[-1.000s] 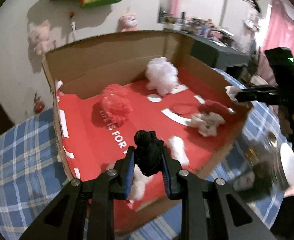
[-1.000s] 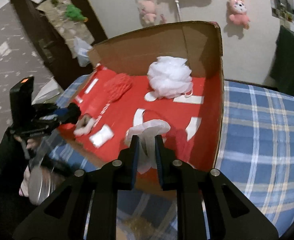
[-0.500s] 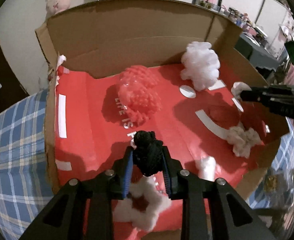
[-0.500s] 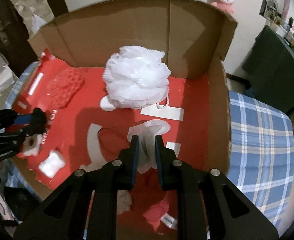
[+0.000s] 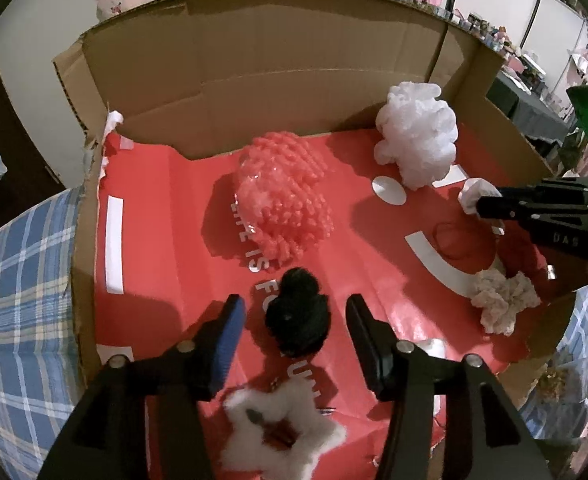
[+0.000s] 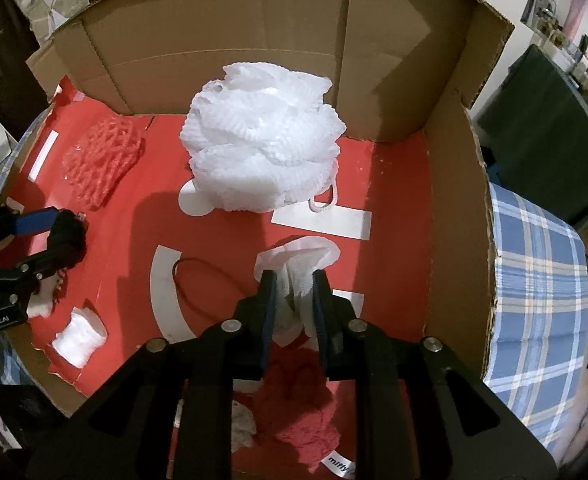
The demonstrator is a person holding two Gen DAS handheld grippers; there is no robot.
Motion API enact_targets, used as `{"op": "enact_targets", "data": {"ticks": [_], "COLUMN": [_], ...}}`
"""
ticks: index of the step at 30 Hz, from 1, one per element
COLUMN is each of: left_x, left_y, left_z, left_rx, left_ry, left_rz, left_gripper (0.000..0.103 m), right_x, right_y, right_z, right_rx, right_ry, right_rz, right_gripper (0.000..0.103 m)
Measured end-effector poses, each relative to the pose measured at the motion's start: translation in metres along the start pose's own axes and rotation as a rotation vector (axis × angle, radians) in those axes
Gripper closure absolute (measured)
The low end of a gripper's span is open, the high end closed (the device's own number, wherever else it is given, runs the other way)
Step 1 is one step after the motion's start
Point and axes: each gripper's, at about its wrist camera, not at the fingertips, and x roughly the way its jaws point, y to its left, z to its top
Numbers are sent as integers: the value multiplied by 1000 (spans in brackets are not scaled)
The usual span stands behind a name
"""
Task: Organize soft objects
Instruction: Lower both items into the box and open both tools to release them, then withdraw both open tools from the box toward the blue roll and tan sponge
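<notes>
My left gripper [image 5: 296, 308] is open over the red floor of the cardboard box [image 5: 253, 80]. A black fuzzy ball [image 5: 298, 320] lies between its fingers, free of the pads. My right gripper [image 6: 292, 282] is shut on a white mesh cloth [image 6: 300, 258] and holds it above the box floor near the right wall. It shows in the left wrist view [image 5: 490, 204] too. A white mesh pouf [image 6: 263, 142] and a red net sponge [image 5: 283, 200] lie at the back.
In the box also lie a white fluffy ring [image 5: 281, 428], a cream fluffy piece [image 5: 502, 300], a small white pad [image 6: 79, 334], a red cloth [image 6: 306, 428] and a thin elastic loop [image 6: 197, 280]. The box stands on a blue plaid cover [image 6: 534, 280].
My left gripper has opened and let go of the black ball, which now rests on the box floor. My right gripper has moved a little further in, still holding the white cloth.
</notes>
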Motion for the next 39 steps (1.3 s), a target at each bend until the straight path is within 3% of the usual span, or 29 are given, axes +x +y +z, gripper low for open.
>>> {"op": "enact_targets", "data": {"ticks": [3,4,5,9,13,21,24,31,36,39], "left_x": [-1,-2,-4,-13,-37,-97,-121,-181,-212,-225], "left_y": [-1,-2,-4,-9,-15,-37,-47,-70,-85,-93], "left_z": [-1,-1,-1,-4,-10,-30,-39,-73,-104,-125], "left_rx": [-7,-2,3,5,15,4,0,-10,-33,-43], "left_ry": [3,1,-3,-28,-80,-209,-264,-431,-520,-570], "left_rz": [-1,-1,2,-9,-17,-32,-24,42,38,58], "left_gripper": [42,42,42,41,29,11,11,3,1,0], "right_x": [-6,-9,-11,-28,-49,-111,-138,-201,-239,-255], "right_y": [3,6,10,21,25,33,35,46,60,67], "right_z": [-2,-2,-2,-6,-12,-40,-53,-102,-152,-179], "right_rx": [-2,-8,-15,-33,-24,-36,-30,-12,-34,-47], "right_ry": [-10,-16,-25,-73,-103,-214,-270,-434,-564,-629], "right_rz": [1,-4,12,-16,6,16,19,4,-30,-58], "right_gripper": [70,49,45,45,44,28,27,22,12,12]}}
